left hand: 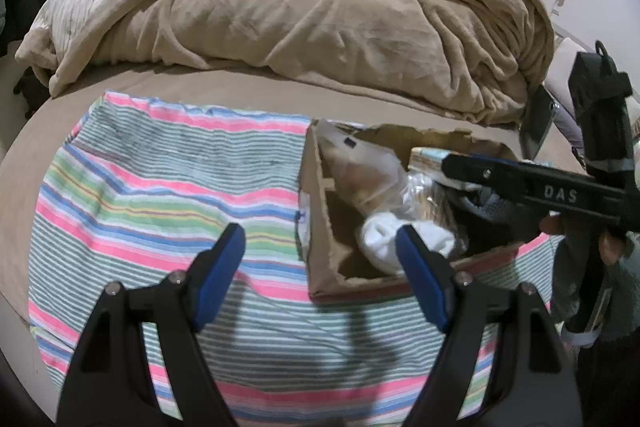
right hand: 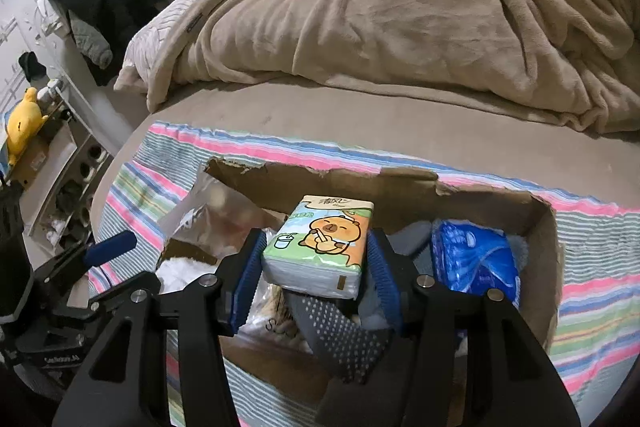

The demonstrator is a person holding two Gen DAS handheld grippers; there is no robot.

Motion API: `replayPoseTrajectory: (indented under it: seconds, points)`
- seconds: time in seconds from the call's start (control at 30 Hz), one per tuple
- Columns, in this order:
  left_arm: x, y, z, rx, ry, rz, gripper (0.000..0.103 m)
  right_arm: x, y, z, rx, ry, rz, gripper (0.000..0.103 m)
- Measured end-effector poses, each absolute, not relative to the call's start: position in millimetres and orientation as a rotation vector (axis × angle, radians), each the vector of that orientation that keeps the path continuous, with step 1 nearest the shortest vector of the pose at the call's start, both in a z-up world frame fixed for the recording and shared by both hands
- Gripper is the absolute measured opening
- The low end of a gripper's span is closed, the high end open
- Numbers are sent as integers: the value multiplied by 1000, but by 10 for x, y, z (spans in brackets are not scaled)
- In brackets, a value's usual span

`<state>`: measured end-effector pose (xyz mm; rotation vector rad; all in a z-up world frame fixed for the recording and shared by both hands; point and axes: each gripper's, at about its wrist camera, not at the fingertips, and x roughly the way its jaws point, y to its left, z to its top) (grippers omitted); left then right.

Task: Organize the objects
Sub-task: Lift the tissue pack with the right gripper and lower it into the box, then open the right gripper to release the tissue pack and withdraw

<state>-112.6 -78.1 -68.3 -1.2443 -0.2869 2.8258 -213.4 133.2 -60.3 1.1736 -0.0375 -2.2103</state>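
While clamped, tissue pack [right hand: 320, 247] sits inside right gripper [right hand: 316, 263].

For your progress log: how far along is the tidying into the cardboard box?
Done: blue plastic packet and white socks lie in the torn cardboard box. In hand: right tongs grip the capybara-print tissue pack over it. Left: releasing it; left tongs open, empty.

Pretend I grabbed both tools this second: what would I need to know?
Right hand-held gripper: shut on the tissue pack, over the box.
Left hand-held gripper: open, empty, near the box's front-left.
Already in the box: blue pack, white socks, dotted sock, plastic bag.
The striped cloth outside the box shows no loose items.
Left: whether the tissues are going in or out, I cannot tell.
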Motion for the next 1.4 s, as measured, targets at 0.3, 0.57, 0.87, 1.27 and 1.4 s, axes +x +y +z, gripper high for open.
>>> replayPoseTrajectory:
  seconds: [0.3,0.57,0.87,1.27,1.4]
  points:
    - [-1039,-763,-586,-1222,-284,2838,79,-2062,1427,-490,1134,-52,-2262,62]
    - [-863,-690,-421,-1186,-277,2839,79,-1811,1519,-345,1108,-45,-2284,62]
    - [-587,-563,-266,-1161,-257,2835,79,-1433,1599,-178,1075,-20,-2310,63]
    - [-205,-453,-111,-1139,-233,2846,90,-924,1728,-36,1044,33,-2375,68]
    - [-98,-427,-87,-1143,-241,2851,90,-776,1770,-24,1036,58,-2398,71]
